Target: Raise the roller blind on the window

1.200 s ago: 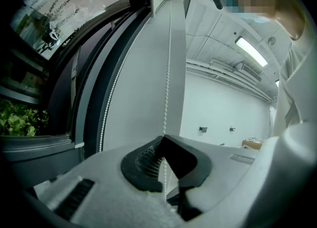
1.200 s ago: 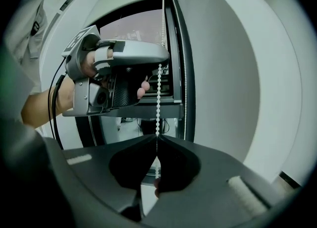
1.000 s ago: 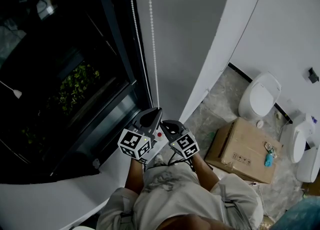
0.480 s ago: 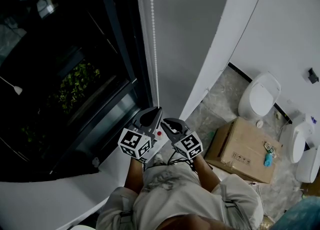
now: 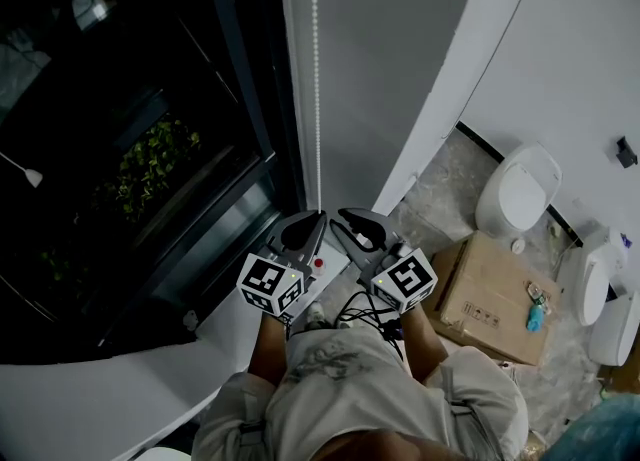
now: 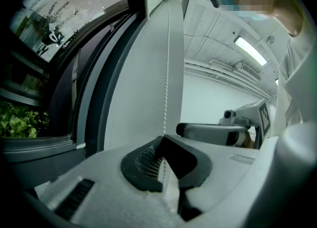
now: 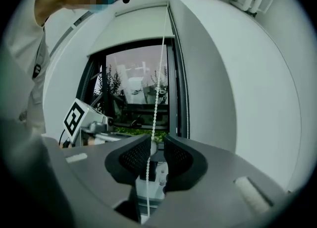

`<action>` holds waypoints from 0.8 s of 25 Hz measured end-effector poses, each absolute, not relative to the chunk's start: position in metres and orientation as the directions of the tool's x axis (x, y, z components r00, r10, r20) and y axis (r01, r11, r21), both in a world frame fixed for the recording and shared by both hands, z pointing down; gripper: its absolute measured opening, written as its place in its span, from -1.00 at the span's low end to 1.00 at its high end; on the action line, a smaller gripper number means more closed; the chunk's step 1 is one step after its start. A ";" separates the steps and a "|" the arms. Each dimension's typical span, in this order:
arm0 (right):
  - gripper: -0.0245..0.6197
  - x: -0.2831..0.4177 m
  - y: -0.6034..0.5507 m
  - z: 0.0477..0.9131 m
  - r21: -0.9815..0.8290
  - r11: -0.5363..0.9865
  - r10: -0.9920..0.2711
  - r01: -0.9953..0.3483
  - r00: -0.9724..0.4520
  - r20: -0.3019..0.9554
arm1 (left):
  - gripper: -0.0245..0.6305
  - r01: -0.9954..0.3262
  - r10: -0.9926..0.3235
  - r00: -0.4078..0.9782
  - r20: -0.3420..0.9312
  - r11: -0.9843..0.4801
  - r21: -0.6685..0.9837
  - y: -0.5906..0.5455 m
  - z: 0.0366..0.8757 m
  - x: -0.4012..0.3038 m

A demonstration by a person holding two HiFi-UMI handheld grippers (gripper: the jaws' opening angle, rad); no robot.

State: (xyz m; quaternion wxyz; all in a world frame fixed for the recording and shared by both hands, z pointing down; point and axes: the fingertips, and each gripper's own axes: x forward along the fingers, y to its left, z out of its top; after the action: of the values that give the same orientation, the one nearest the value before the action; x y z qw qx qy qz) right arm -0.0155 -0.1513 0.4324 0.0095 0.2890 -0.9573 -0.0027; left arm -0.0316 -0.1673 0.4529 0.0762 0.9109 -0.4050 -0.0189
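White bead chain (image 5: 317, 79), black window frame (image 5: 235, 69), green foliage (image 5: 150, 164), brown cardboard box (image 5: 490, 299), white toilet (image 5: 520, 194), grey marbled floor (image 5: 440, 199)

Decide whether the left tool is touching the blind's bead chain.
Touching. The left gripper view shows the left tool with its jaws closed together at their tips and the bead chain pinched between them.

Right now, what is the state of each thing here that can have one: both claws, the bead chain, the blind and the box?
left claw: shut on the bead chain.
right claw: open, with the chain running loose between its jaws.
bead chain: hanging straight, held low down by the left claw.
roller blind: mostly raised, covering only the top of the window.
cardboard box: closed, on the floor.
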 end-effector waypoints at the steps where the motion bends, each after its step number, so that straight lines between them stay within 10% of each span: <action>1: -0.63 -0.017 -0.152 0.423 0.023 0.836 -0.548 -0.548 -0.836 0.004 | -0.89 -0.734 -0.740 0.672 0.027 -0.661 0.153 -0.167 0.453 -0.032; 20: -0.88 -0.052 -0.174 0.332 0.050 0.876 -0.471 -0.479 -0.874 -0.123 | -0.89 -0.730 -0.737 0.676 0.020 -0.665 0.159 -0.171 0.453 -0.031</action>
State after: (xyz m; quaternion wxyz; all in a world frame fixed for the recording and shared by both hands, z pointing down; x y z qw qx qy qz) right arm -0.0519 -0.1738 0.3318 -0.0535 0.2455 -0.9671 -0.0396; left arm -0.0314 -0.1712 0.4528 0.0770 0.9122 -0.4018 -0.0229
